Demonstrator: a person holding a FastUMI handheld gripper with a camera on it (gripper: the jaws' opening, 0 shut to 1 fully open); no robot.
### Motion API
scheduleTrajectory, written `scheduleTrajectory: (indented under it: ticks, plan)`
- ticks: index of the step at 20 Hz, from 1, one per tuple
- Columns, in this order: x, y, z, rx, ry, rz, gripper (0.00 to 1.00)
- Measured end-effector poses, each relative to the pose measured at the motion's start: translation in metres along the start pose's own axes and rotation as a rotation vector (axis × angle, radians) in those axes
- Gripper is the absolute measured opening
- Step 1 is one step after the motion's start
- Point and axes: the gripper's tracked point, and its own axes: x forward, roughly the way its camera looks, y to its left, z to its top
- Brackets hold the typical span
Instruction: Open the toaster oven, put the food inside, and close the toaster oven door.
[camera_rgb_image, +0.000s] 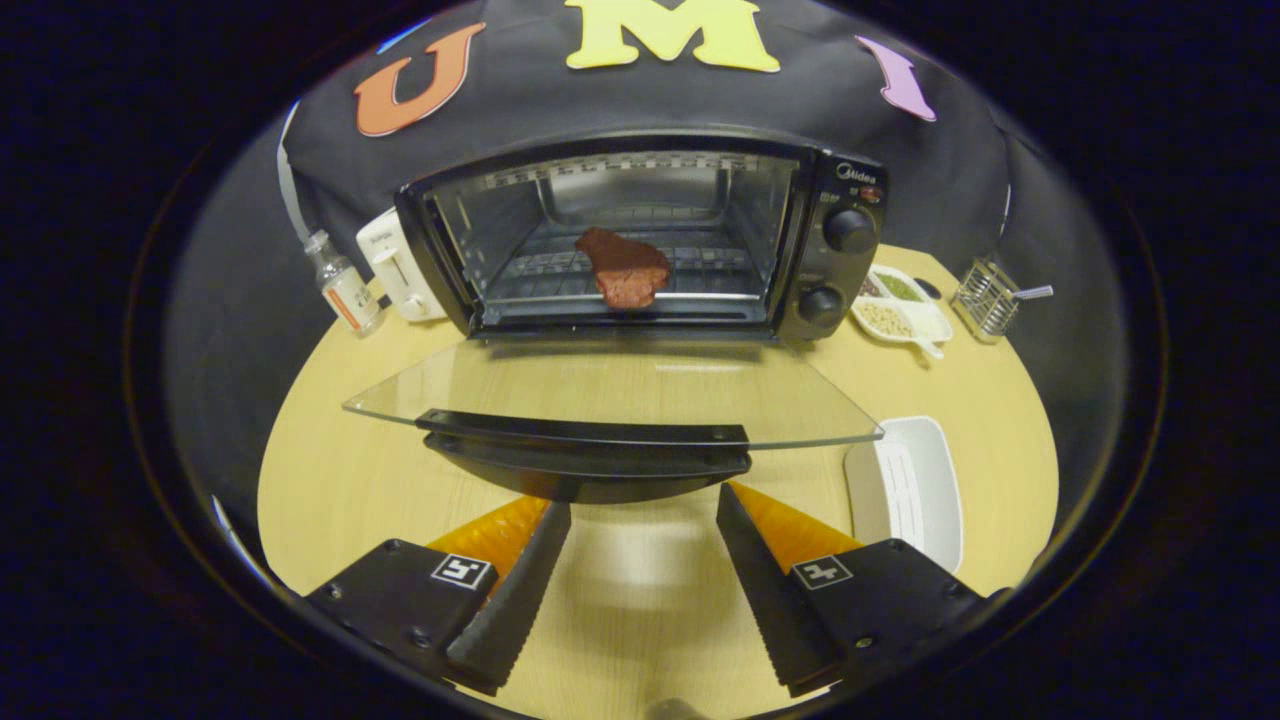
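A: Where is the food (624, 268) at this moment?

B: It is inside the toaster oven (640, 235). It is a reddish-brown piece, like meat, and it lies on the wire rack (540, 265), close to the front of the chamber.

A: And the door (610, 395)?

B: The glass door is open. It hangs down flat toward the camera, above the counter (340, 450), and its dark handle (585, 455) is at the near edge.

A: What does the hand-held gripper (643, 515) do?

B: Its two fingers are spread wide apart and hold nothing. The tips are just under the handle of the door, one on each side of its middle. I cannot tell if they touch it.

A: What else stands on the counter?

B: Left of the oven there is a white toaster (398, 268) and a small bottle (343, 285) with a label. Right of the oven I see a divided dish (900, 305) with small grains or seeds, and further right a wire holder (985, 298). A white rectangular tray (915, 490) lies near the right finger, beside the open door.

A: And the oven's knobs?

B: Two dark knobs (848, 230) are on its right panel, one above the other.
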Motion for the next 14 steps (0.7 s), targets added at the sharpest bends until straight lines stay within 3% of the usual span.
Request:
scheduleTrajectory:
  ticks: [14]
  plan:
    - [-0.039, -0.002, 0.095, 0.006, -0.175, -0.007, 0.94]
